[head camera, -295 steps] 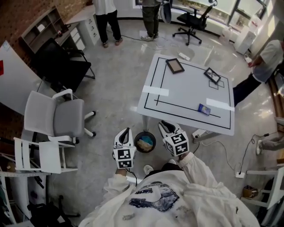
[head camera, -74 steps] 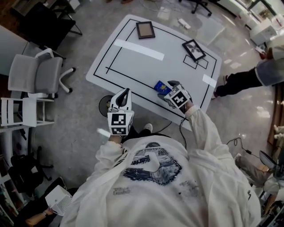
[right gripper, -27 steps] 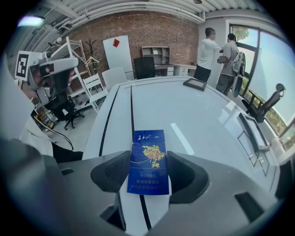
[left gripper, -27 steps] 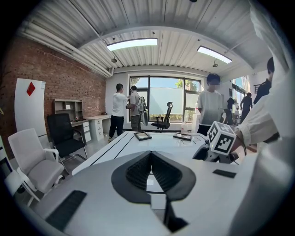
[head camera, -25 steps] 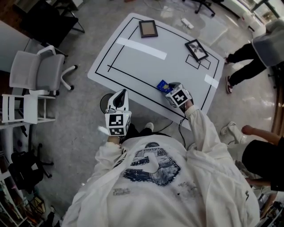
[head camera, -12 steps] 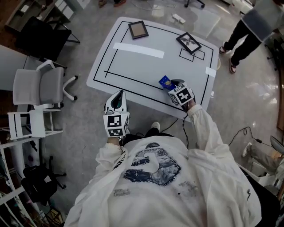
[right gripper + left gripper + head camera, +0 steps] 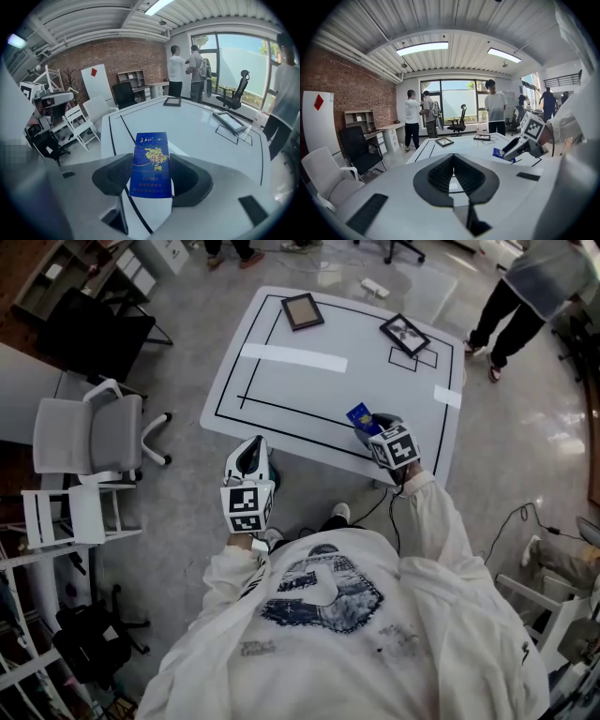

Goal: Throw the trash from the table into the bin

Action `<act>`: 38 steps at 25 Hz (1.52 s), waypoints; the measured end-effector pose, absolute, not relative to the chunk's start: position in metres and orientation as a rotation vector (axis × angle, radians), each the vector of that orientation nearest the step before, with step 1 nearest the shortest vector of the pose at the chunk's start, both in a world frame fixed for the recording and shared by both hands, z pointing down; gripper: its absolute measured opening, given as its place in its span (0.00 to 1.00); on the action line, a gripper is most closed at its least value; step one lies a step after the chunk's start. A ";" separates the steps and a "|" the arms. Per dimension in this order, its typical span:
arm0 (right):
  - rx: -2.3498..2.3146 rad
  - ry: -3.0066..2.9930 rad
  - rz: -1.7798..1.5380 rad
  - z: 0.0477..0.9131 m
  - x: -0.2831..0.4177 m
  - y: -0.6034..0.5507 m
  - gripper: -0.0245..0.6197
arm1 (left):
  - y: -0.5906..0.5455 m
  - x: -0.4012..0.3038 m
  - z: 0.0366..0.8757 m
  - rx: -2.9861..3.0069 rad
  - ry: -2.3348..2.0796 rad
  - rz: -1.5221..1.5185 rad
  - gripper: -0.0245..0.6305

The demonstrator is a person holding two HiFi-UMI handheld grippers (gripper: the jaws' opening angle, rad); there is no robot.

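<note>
Item: white rectangular worktop (image 7: pixel 309 390) marked with a black line border, with two white tape strips on it, one long at the far left (image 7: pixel 293 357), one short at the right edge (image 7: pixel 448 397). On its far side lie a brown-framed picture (image 7: pixel 302 311) to the left and a black-framed picture (image 7: pixel 405 335) to the right, well apart. Task's thing: one dark blue cardboard packet with gold print (image 7: pixel 151 164), gripped upright in the right gripper (image 7: pixel 367 425), whose fingers are clenched on its two sides; it is held over the near right part of the worktop, just inside the black line. Whether the packet touches the surface cannot be told. The left gripper (image 7: pixel 251 454) hangs off the worktop's near left edge, over the grey floor, its fingers closed tip to tip with nothing between them. Surroundings: a grey swivel chair with white arms (image 7: pixel 89 437) at the left, well apart from the worktop; a person in dark trousers (image 7: pixel 525 282) standing at the far right.
</note>
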State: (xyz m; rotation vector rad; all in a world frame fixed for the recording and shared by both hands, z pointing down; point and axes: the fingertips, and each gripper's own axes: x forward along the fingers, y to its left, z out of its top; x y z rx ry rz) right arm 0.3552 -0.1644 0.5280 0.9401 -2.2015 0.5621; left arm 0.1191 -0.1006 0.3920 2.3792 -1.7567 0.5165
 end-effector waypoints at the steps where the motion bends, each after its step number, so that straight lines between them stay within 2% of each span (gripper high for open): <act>1: 0.949 -2.206 0.565 0.525 0.348 -0.162 0.43 | -0.098 0.109 0.391 2.376 -1.761 0.517 0.05; 16: 1.040 -2.254 0.502 0.481 0.220 -0.119 0.43 | -0.044 -0.045 0.387 2.326 -1.829 0.482 0.05; 38: 1.029 -2.346 0.464 0.461 0.069 -0.033 0.43 | 0.048 -0.169 0.405 2.291 -1.831 0.476 0.05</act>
